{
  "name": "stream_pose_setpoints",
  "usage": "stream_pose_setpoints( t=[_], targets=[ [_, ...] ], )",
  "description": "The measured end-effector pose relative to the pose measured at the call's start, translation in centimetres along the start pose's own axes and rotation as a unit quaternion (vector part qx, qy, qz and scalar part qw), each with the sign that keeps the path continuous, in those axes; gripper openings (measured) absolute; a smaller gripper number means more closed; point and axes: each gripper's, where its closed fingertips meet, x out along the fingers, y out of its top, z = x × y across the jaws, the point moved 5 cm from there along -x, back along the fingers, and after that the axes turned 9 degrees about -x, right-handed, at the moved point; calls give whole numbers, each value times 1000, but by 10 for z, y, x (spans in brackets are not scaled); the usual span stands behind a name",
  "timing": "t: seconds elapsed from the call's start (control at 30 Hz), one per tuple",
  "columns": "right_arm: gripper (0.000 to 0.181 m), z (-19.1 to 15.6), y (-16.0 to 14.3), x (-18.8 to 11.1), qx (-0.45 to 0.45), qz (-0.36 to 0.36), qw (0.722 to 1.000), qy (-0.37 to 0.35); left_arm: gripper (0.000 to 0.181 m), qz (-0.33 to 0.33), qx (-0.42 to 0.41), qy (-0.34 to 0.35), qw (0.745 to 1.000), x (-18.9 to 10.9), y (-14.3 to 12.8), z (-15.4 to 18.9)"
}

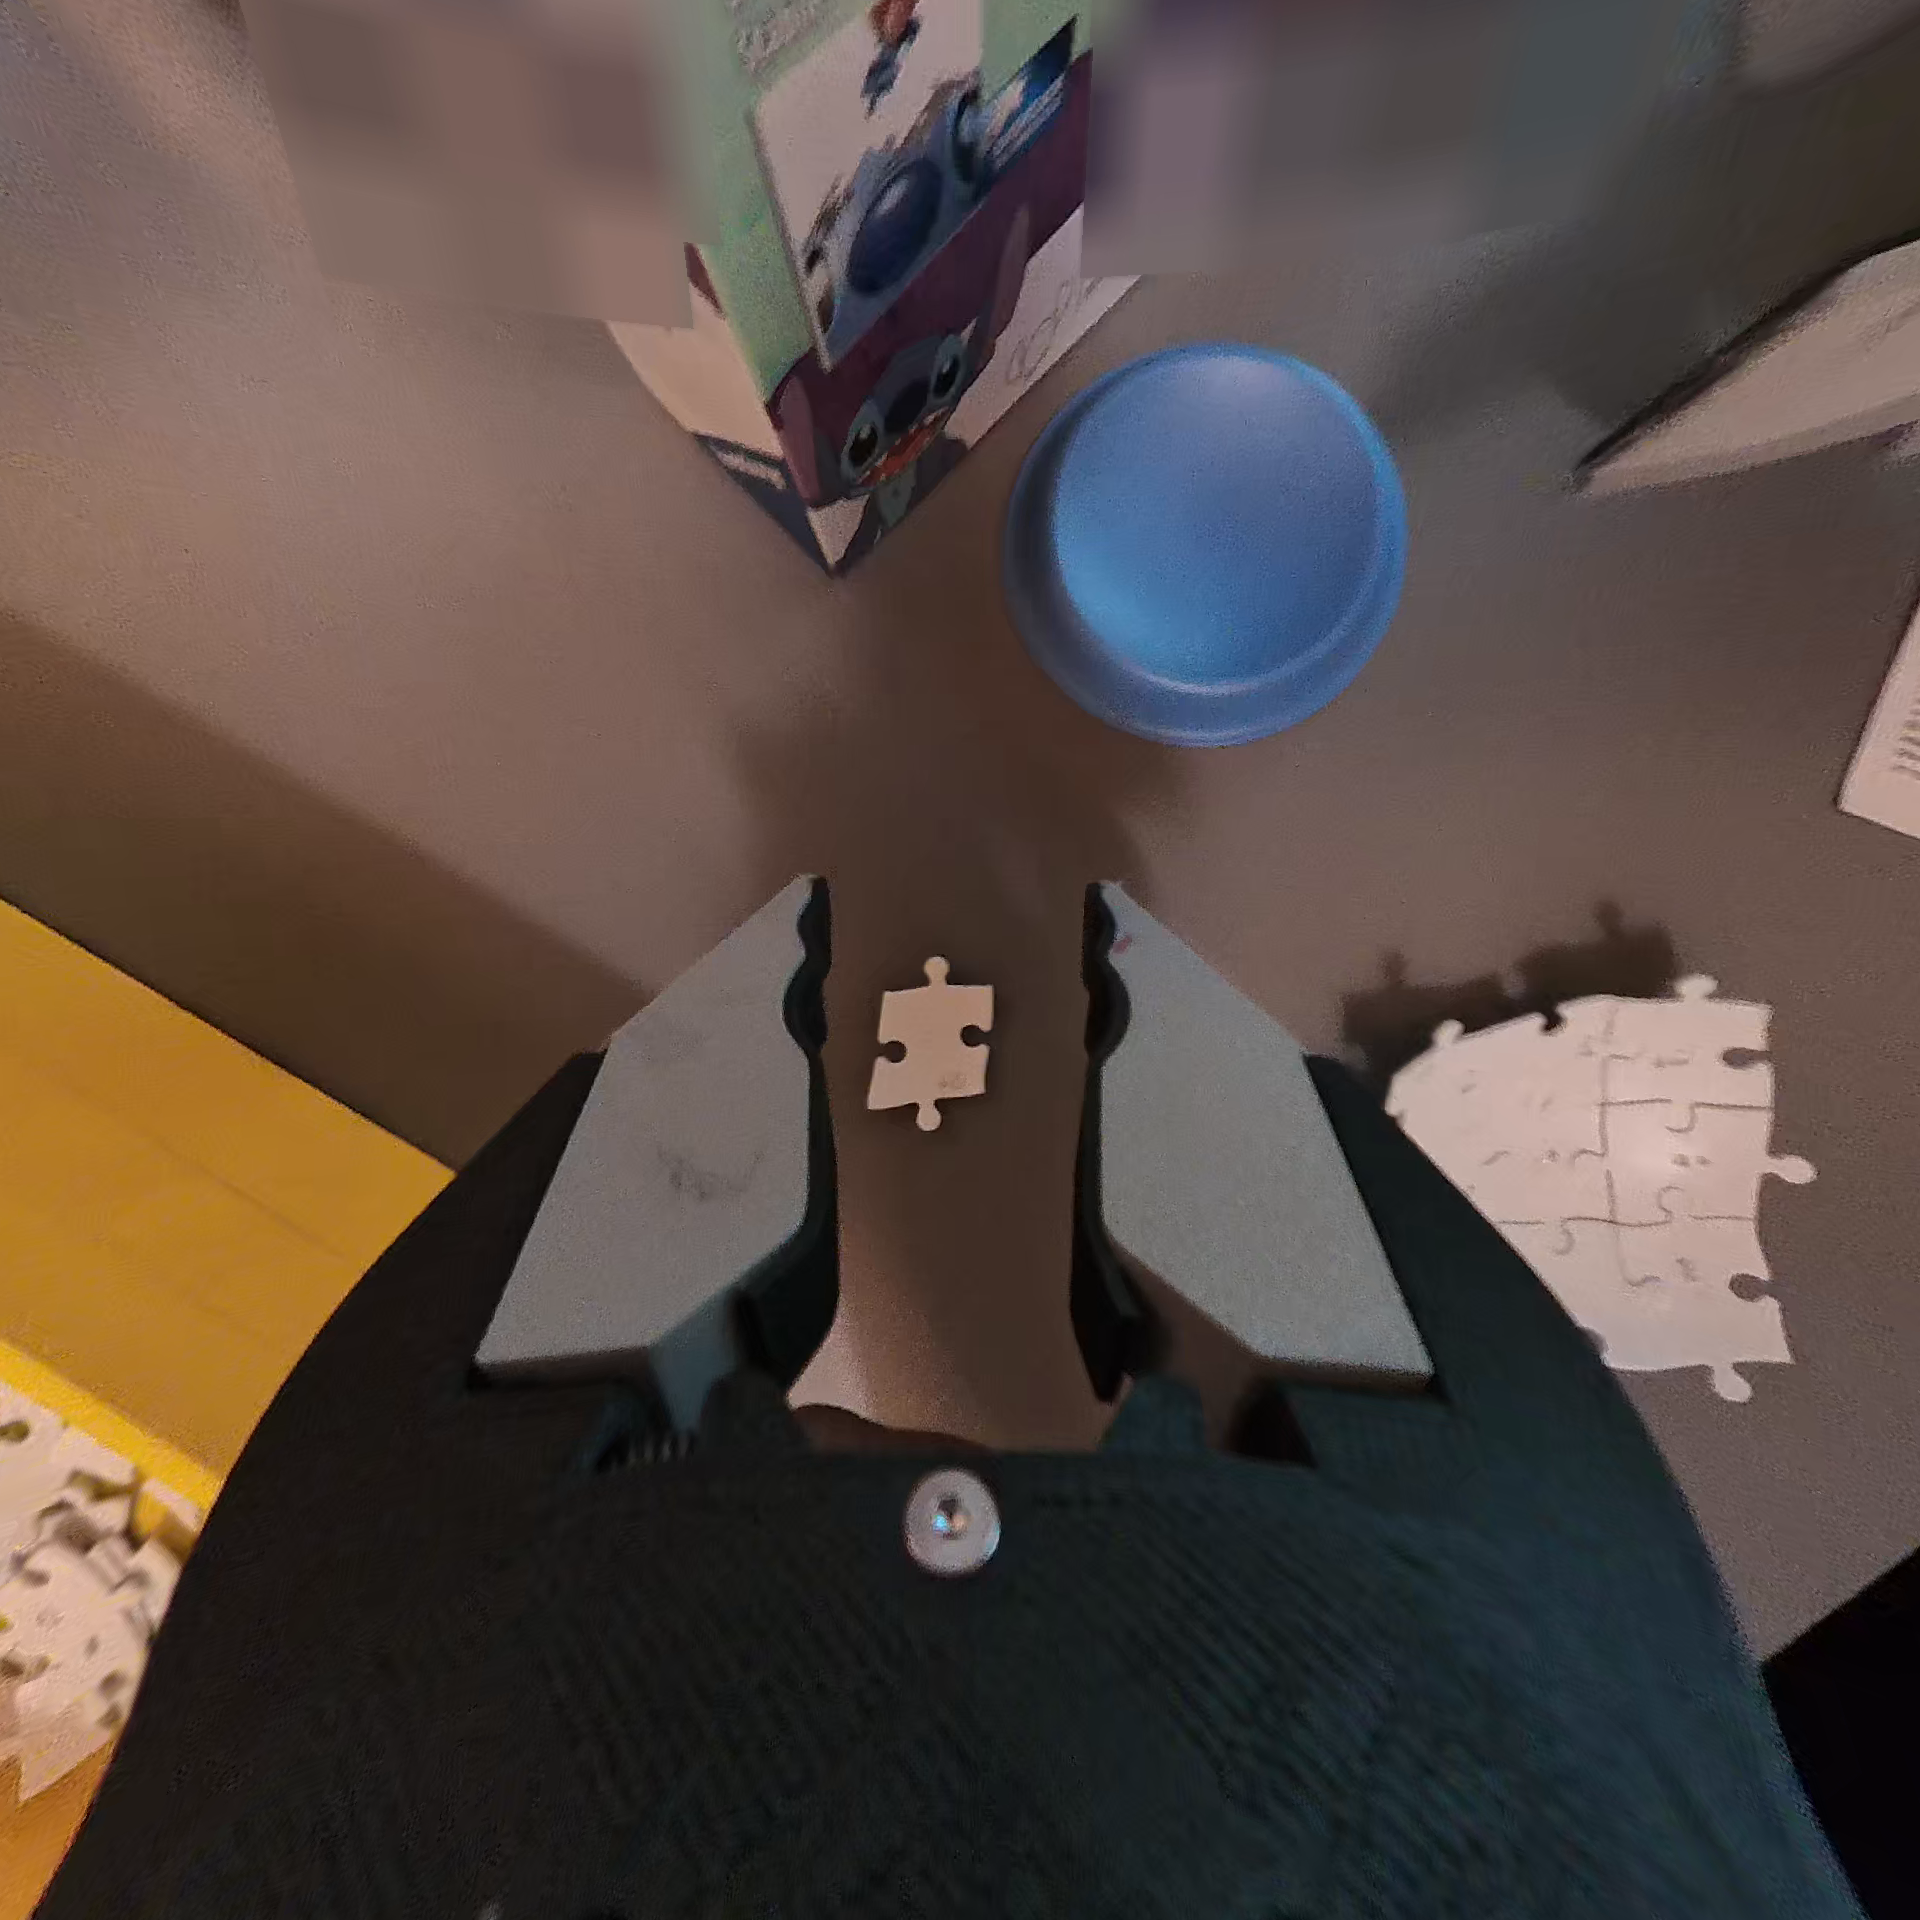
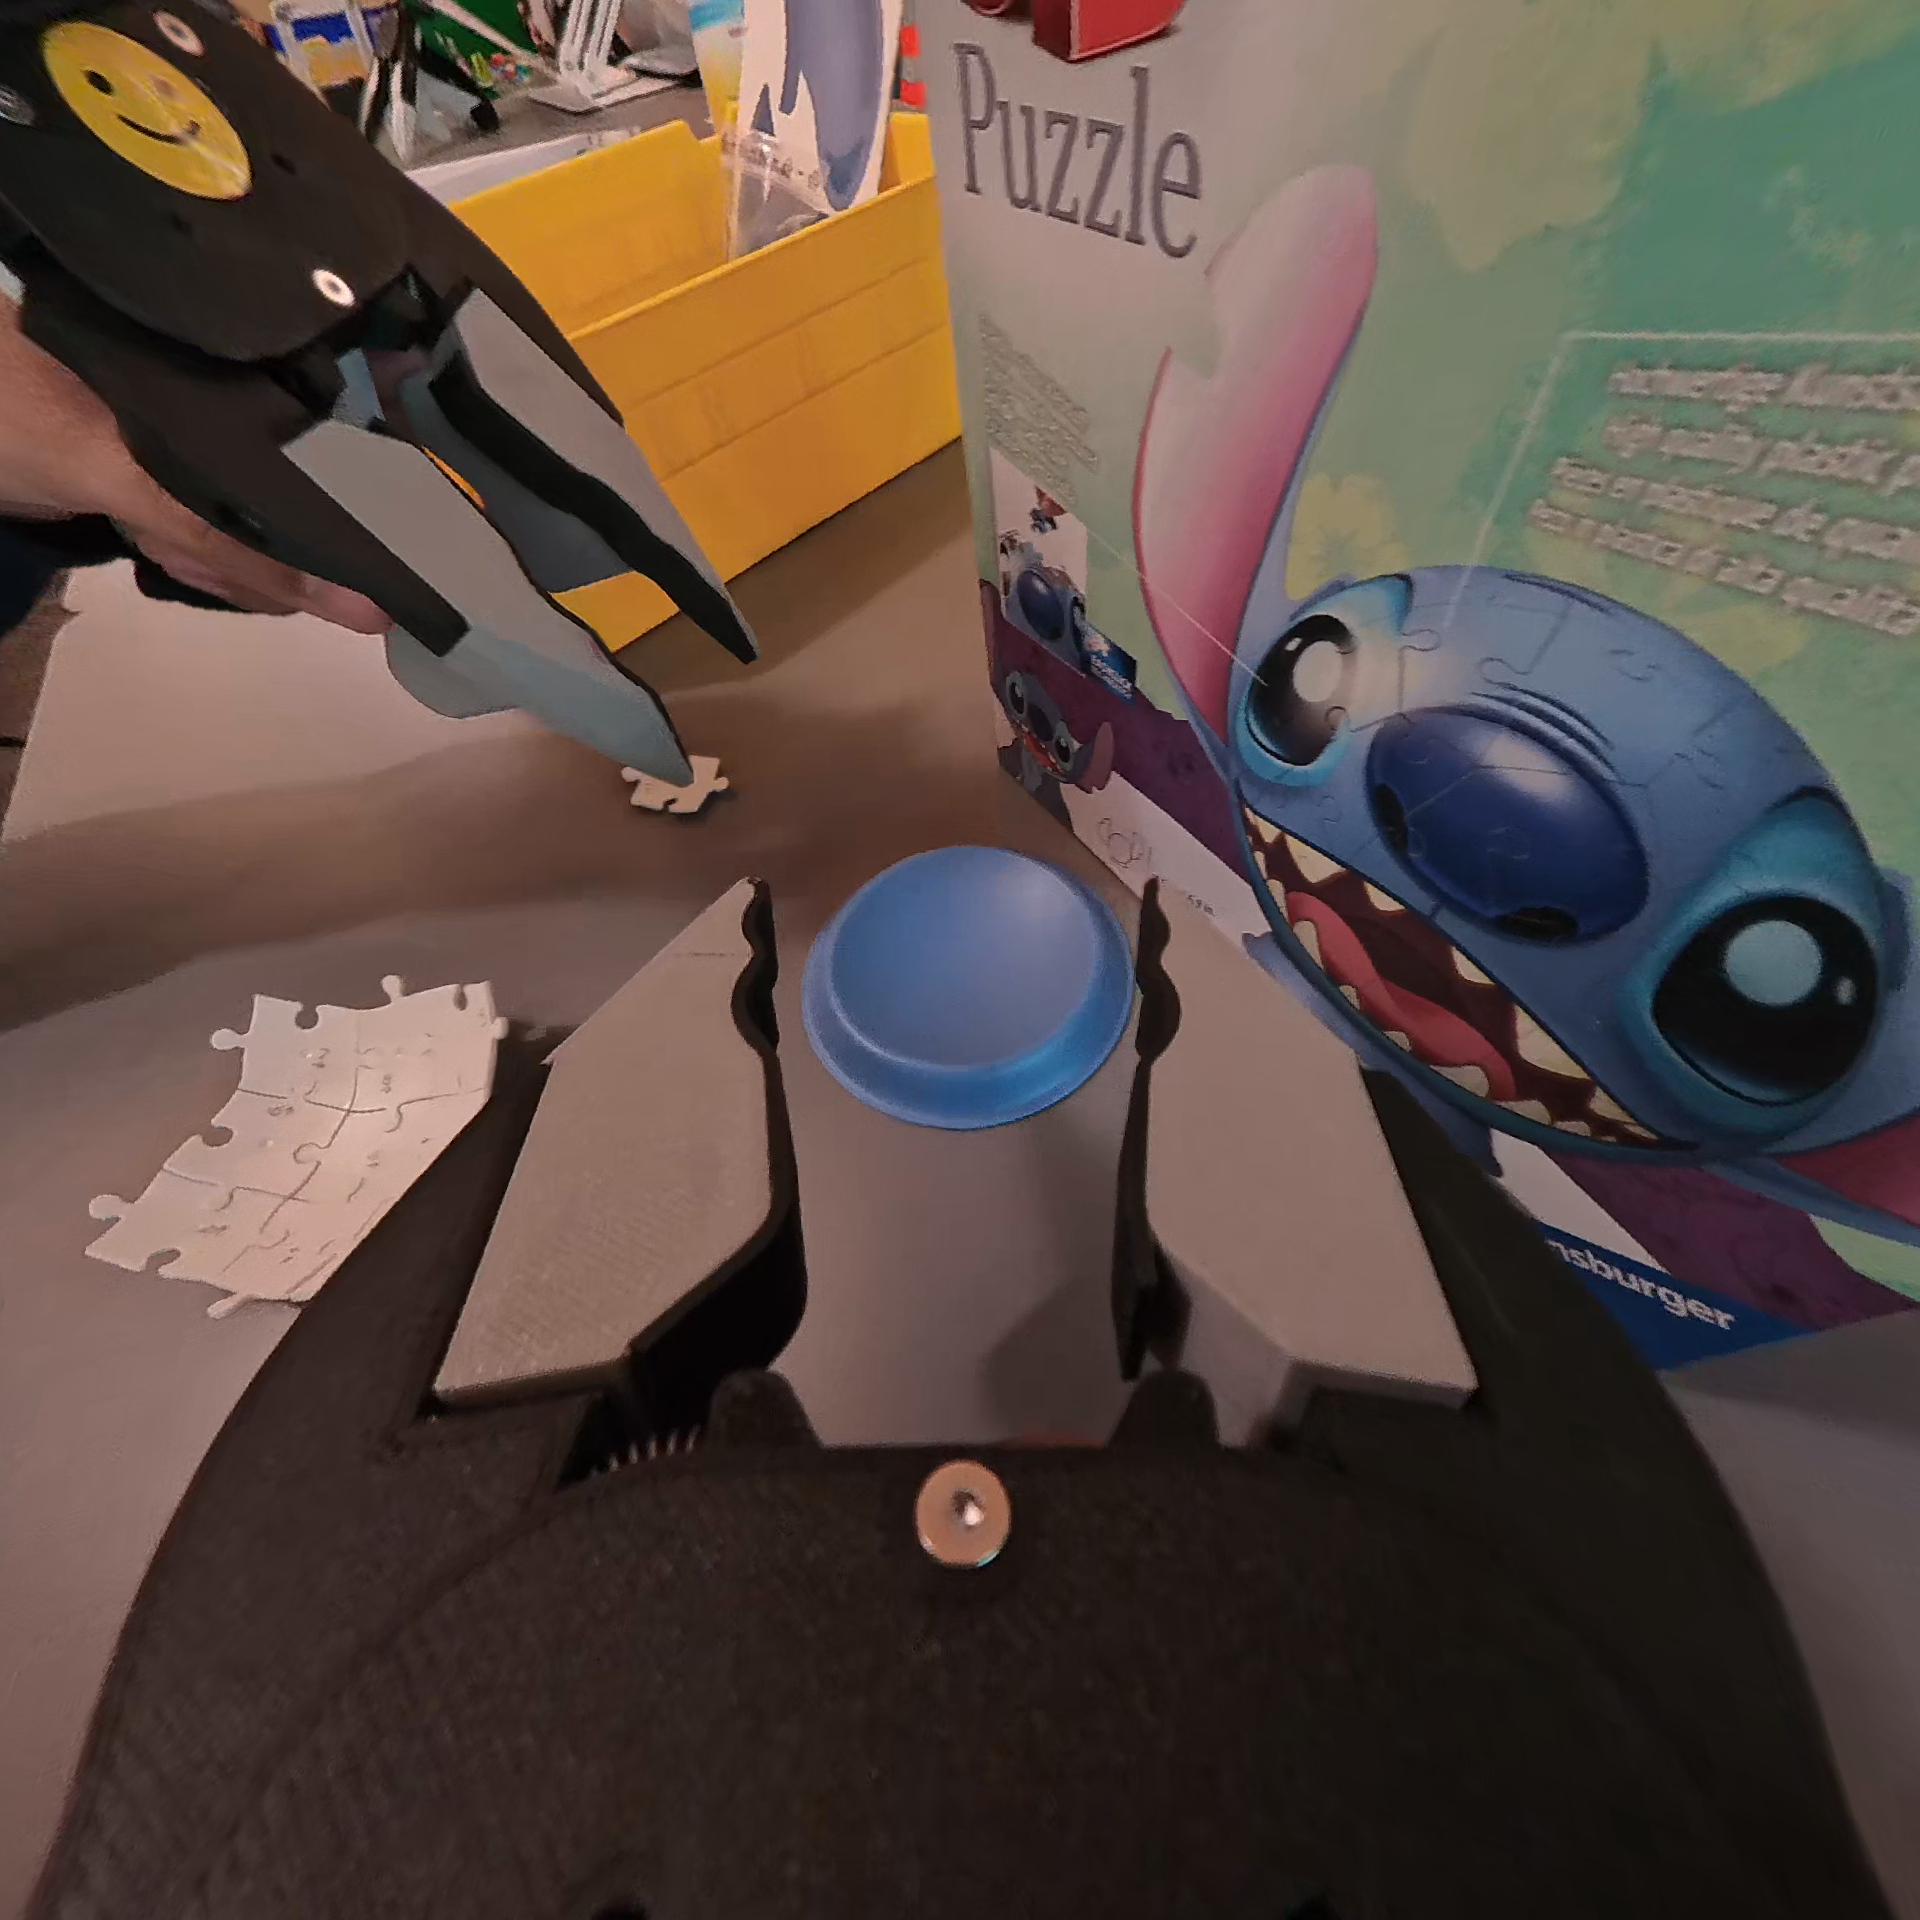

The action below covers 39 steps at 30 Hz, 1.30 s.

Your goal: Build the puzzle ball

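Observation:
A single white puzzle piece [image 1: 934, 1042] lies face down on the grey table, between the open fingers of my left gripper [image 1: 956, 899], which hovers over it. In the right wrist view that gripper [image 2: 717, 717] points down, with one fingertip at the piece [image 2: 681, 787]. A joined patch of several white pieces [image 1: 1621, 1174] lies to the right, also in the right wrist view [image 2: 312, 1132]. A blue round stand [image 1: 1210, 540] sits beyond. My right gripper [image 2: 951, 904] is open and empty, with the blue stand [image 2: 966, 987] seen between its fingers.
The tall puzzle box [image 2: 1507, 623] stands upright beside the stand, also in the left wrist view [image 1: 883, 312]. A yellow bin [image 2: 748, 343] sits behind; its corner with loose pieces [image 1: 73, 1558] shows at left. A person's hand [image 2: 156, 520] holds the left gripper. Papers [image 1: 1891, 748] lie at right. The single white puzzle piece [image 1: 934, 1042] lies some 5 cm from my left tips, 15 cm from my right tips.

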Motion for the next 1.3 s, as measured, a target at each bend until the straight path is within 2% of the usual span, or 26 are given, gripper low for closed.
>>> stream_pose_setpoints(
  t=[0.23,0.4,0.6,0.7,0.77,0.8,0.97,1.07,1.2,1.3],
  targets=[
    [66,10,-1,-5,28,12,1000,3,52,-101,-12,30,994,19,-14,-19],
    [66,10,2,-8,27,18,999,0,46,-120,-26,11,992,25,-23,-17],
    [66,8,2,-7,24,15,1000,3,61,-143,-7,10,990,21,-29,-15],
    [65,8,3,-7,25,16,1000,4,56,-139,-3,7,990,21,-28,-17],
    [64,8,5,-9,23,24,999,-1,24,-119,-6,10,993,23,-24,-20],
    [64,8,6,-9,23,27,999,-2,17,-109,-5,9,994,24,-23,-20],
    [65,0,8,-8,18,26,999,13,16,-83,-9,5,996,24,-23,-19],
    [67,-6,8,-4,12,18,1000,16,16,-45,-31,-13,998,23,-24,-16],
    [69,-18,11,0,14,18,999,42,15,57,-78,-48,994,10,-16,-11],
    [69,-33,14,6,28,27,996,77,16,163,-127,-103,973,-10,3,-3]
  ],
)
